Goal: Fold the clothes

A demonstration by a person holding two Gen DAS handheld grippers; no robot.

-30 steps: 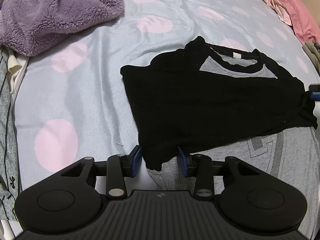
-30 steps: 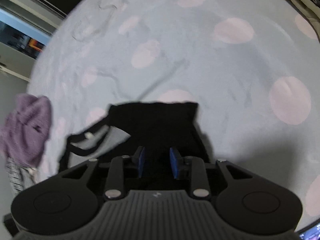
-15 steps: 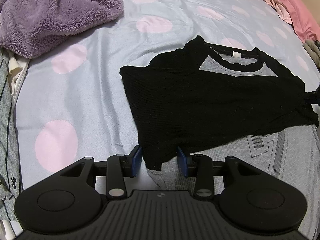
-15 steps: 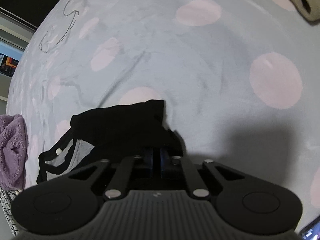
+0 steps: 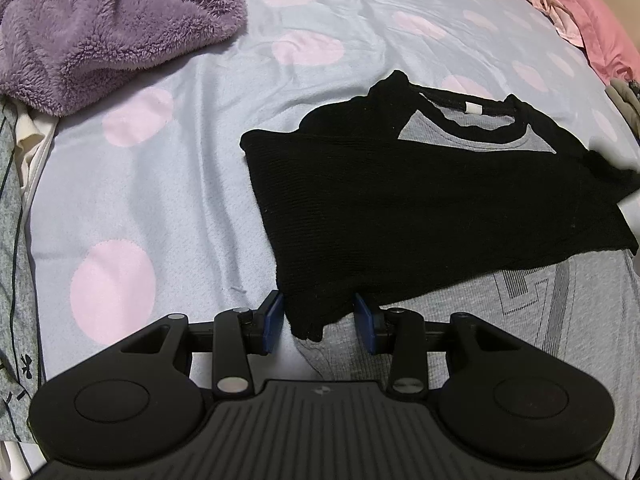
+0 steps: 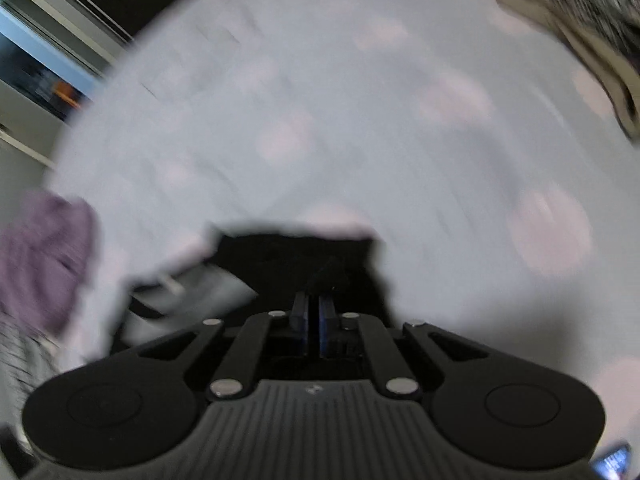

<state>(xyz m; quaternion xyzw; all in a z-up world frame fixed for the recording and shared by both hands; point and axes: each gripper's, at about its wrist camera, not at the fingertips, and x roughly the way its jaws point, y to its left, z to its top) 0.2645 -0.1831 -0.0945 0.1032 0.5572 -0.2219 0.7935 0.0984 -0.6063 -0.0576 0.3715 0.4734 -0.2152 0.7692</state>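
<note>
Right wrist view: the right claw [image 6: 313,312] is being clenched on a pinch of the black sleeve [image 6: 304,252], which is lying folded across the grey shirt [image 5: 560,304] on the bed [image 5: 180,200]. The left claw [image 5: 319,322] is being held released around the sleeve's cuff. The fold should be carried low and evenly. A purple fleece [image 5: 100,28] and pink bedding [image 5: 600,20] are lying well apart, blocking nothing.

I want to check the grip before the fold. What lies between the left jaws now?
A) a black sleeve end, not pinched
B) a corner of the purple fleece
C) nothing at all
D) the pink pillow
A: the black sleeve end lies between the open jaws of the left gripper, with gaps on both sides.
</note>
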